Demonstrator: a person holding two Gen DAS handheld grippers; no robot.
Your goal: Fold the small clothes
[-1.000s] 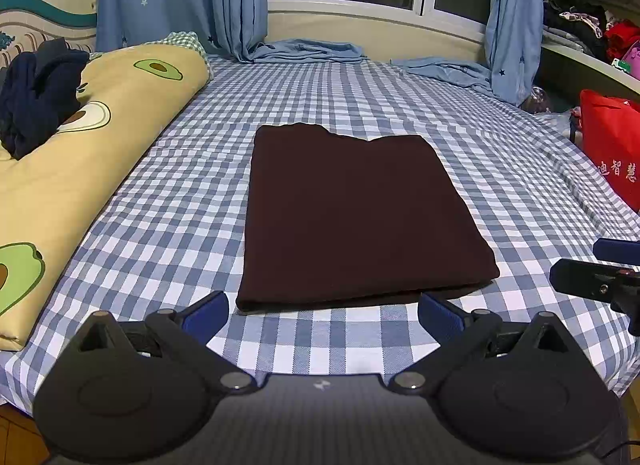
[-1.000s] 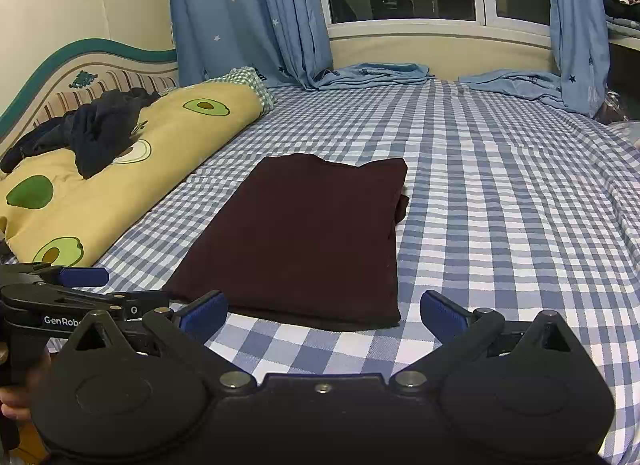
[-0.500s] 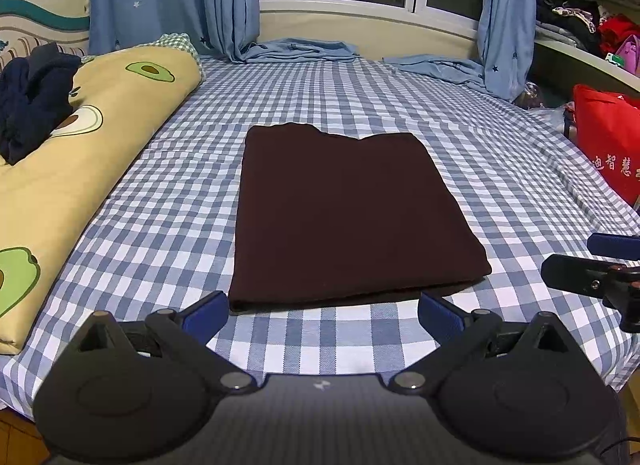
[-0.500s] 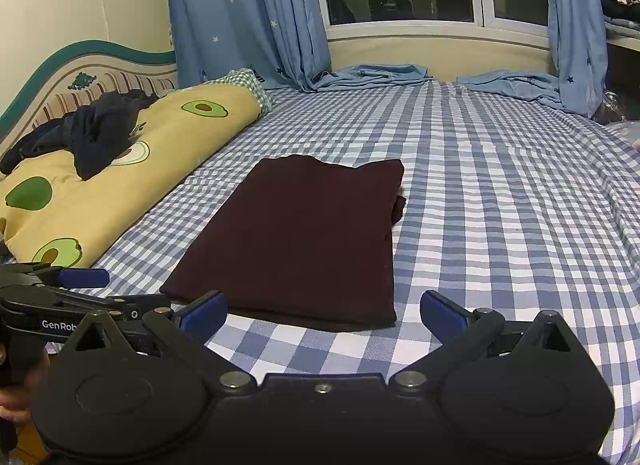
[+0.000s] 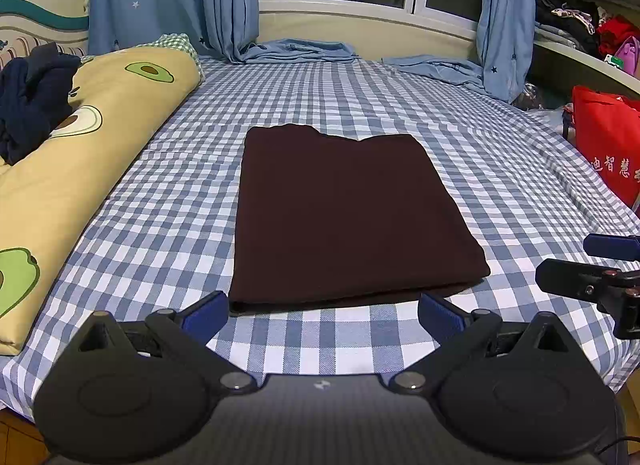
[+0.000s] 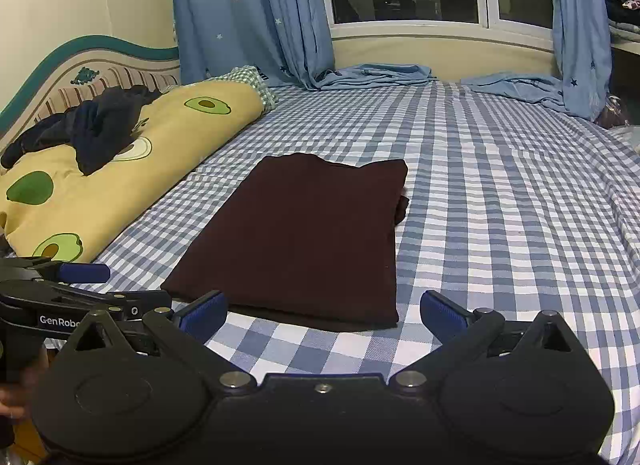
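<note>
A dark maroon garment (image 5: 344, 217) lies folded into a flat rectangle on the blue checked bed; it also shows in the right wrist view (image 6: 304, 237). My left gripper (image 5: 323, 311) is open and empty, just in front of the garment's near edge. My right gripper (image 6: 323, 311) is open and empty, in front of the garment's near right corner. The right gripper shows at the right edge of the left wrist view (image 5: 600, 281), and the left gripper shows at the left edge of the right wrist view (image 6: 68, 285).
A yellow avocado-print quilt (image 5: 72, 153) lies along the left side with a dark navy garment (image 5: 32, 101) on top. Blue curtains (image 5: 176, 1) and loose blue cloth (image 5: 296, 50) are at the far end. A red bag (image 5: 604, 145) stands right of the bed.
Both grippers have drawn back slightly from the garment and stayed open. The folded garment has not moved.
</note>
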